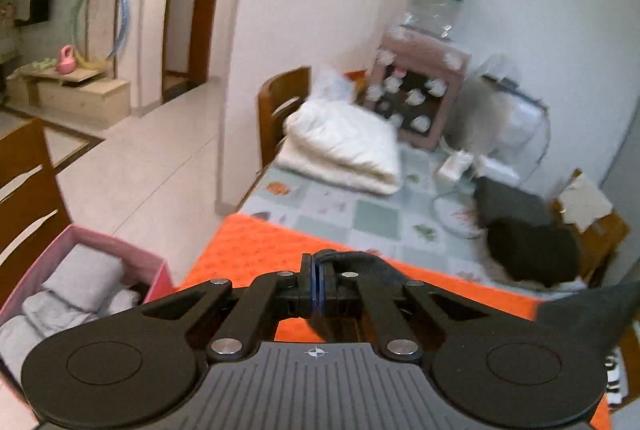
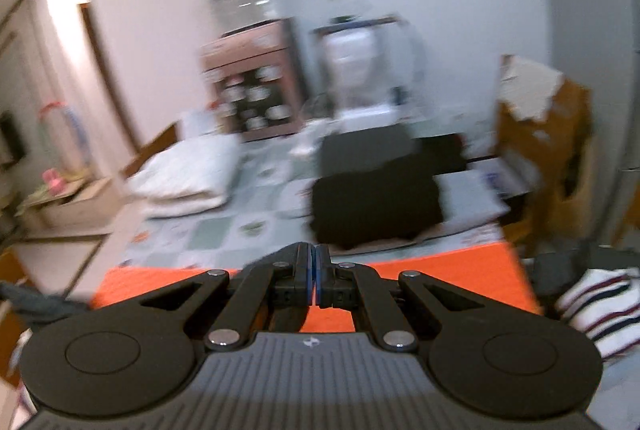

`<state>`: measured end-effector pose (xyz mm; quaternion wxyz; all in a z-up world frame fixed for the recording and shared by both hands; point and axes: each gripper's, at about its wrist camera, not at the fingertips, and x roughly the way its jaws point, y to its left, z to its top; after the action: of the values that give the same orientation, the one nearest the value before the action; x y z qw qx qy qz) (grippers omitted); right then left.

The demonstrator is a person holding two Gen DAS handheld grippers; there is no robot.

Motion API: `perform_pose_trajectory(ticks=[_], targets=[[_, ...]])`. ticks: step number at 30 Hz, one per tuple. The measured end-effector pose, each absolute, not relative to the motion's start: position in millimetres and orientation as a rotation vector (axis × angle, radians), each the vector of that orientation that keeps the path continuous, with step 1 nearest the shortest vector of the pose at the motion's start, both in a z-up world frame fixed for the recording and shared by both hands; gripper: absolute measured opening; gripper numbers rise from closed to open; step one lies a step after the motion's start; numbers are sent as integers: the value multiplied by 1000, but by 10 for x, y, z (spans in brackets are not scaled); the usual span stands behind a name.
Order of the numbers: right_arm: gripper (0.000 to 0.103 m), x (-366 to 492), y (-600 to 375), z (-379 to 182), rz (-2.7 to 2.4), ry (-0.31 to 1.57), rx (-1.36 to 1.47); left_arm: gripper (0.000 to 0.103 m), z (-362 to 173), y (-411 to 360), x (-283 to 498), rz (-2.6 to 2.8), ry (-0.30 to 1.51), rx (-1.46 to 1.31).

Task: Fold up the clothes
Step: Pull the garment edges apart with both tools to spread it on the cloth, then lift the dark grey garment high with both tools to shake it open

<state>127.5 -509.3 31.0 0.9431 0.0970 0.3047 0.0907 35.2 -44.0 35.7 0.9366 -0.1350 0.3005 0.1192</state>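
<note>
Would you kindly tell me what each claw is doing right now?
Left claw: closed on a dark garment.
Right claw: closed; nothing visible between its fingers.

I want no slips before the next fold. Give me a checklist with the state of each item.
1. Left gripper shut on the dark cloth: ok, cloth shows between the closed fingers.
2. Right gripper has cloth: cannot tell; fingers closed, no cloth visible between them.
3. Orange mat bare ahead of the grippers: ok.
4. Folded dark clothes clear of the mat: ok, they lie beyond its far edge.
5. Pink box has room: cannot tell; pale folded items already inside.
6. Views sharp: not ok, the right wrist view is blurred.
</note>
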Motion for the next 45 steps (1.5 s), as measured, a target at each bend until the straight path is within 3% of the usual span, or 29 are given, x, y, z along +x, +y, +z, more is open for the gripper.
perform_pose_trajectory(ticks=[2, 4, 6, 10, 11, 29, 39, 42, 45], targets=[[3, 1297, -5228, 292, 134, 633, 183, 5, 234, -390, 397, 240, 665, -286], [3, 1319, -5279, 200, 109, 676, 157, 16, 95, -388, 435, 234, 716, -300], [5, 1335, -5280, 75, 95, 722, 149, 45, -28, -402, 463, 224, 750, -309], [28, 1336, -5136, -147, 120, 803, 108, 59, -194, -529, 428, 152, 790, -305], [29, 1332, -5086, -200, 135, 821, 99, 62, -235, -566, 420, 133, 802, -303], [36, 835, -3778, -646, 658, 965, -44, 63, -896, -1142, 239, -148, 974, -212], [40, 505, -3313, -843, 741, 906, -425, 66, -1174, -1418, 96, -246, 1028, -42], [38, 482, -3251, -882, 746, 880, -478, 66, -1241, -1524, 84, -277, 1018, 58], [21, 486, -3214, -893, 749, 863, -492, 66, -1292, -1626, 81, -296, 997, 148]])
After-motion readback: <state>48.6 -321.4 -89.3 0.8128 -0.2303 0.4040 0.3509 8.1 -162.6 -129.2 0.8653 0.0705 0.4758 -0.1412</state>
